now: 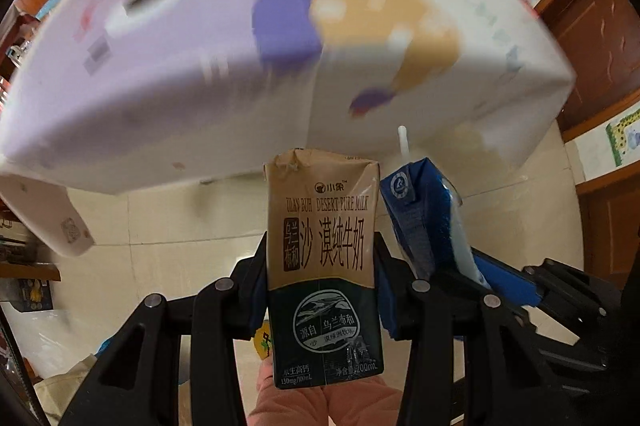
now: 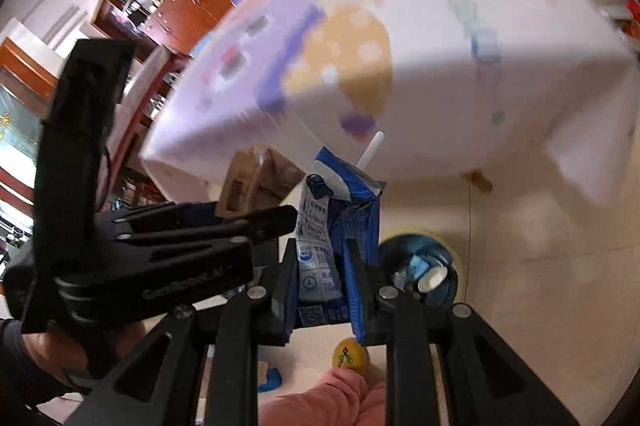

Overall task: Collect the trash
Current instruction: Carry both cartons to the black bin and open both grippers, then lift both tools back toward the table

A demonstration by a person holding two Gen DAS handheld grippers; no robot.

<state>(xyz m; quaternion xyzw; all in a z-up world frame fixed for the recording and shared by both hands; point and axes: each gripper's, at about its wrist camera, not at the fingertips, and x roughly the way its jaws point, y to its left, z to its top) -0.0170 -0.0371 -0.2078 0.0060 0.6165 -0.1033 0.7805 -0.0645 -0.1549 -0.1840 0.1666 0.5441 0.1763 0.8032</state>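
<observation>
The milk carton (image 1: 324,266) is tan above, dark green below. The other carton (image 2: 340,222) is blue and white — the tablecloth (image 1: 240,38) lilac with an orange patch.

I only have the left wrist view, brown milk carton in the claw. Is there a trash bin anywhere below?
Observer: Yes. The right wrist view shows a bin on the floor, already holding crumpled trash.
Operator: What is the right claw carrying?
Observer: The right claw is shut on a blue and white milk carton; the straw is in its top.
Operator: Where is my carton from there?
Observer: The brown milk carton sits left of the blue one, in the left claw.
</observation>
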